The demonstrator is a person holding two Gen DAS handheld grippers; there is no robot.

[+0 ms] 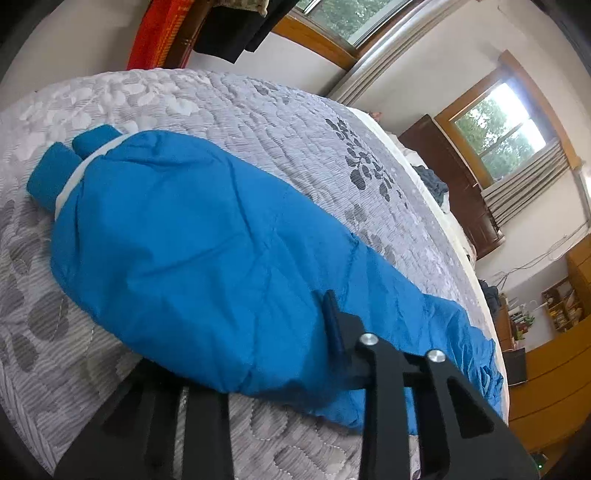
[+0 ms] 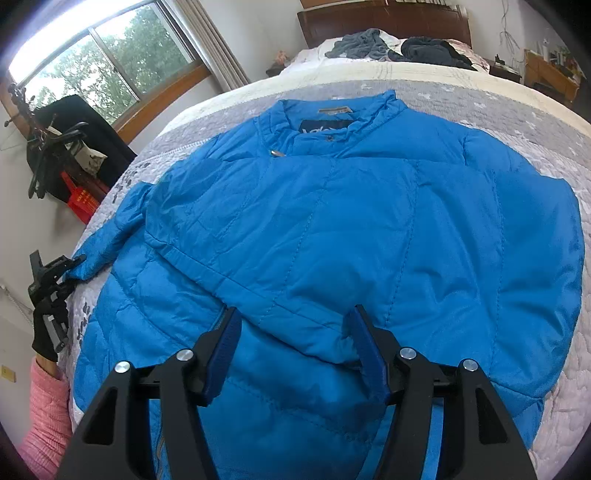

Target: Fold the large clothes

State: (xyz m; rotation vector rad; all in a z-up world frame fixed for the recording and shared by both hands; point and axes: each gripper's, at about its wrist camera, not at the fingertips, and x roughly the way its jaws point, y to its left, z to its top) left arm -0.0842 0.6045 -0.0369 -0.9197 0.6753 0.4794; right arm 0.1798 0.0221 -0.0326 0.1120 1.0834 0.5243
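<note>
Item: blue jacket (image 2: 332,229), padded, lying front-up and spread across the quilt (image 2: 546,122) of the bed, collar (image 2: 332,114) toward the headboard (image 2: 384,18). It is lying flat, presumably so the sleeves can be turned in first.

Right sleeve: already lying folded diagonally across the chest, cuff end resting between the right gripper's (image 2: 295,350) fingers.

Right gripper: hovering low over the hem region, jaws standing wide apart, holding nothing; it is probably releasing or pressing that sleeve flat.

Left sleeve (image 2: 107,236): reaching out to the bed's edge.

Left gripper (image 2: 70,264): meeting the sleeve's cuff at that edge, seemingly pinching it, though whether the jaws are closing on cloth cannot be told; in its own view only one finger (image 1: 332,321) is showing against the fabric.

Hand (image 2: 48,325): gloved black, pink sleeved, carrying the left gripper.

Judgement: the left sleeve fold is coming next.
</note>
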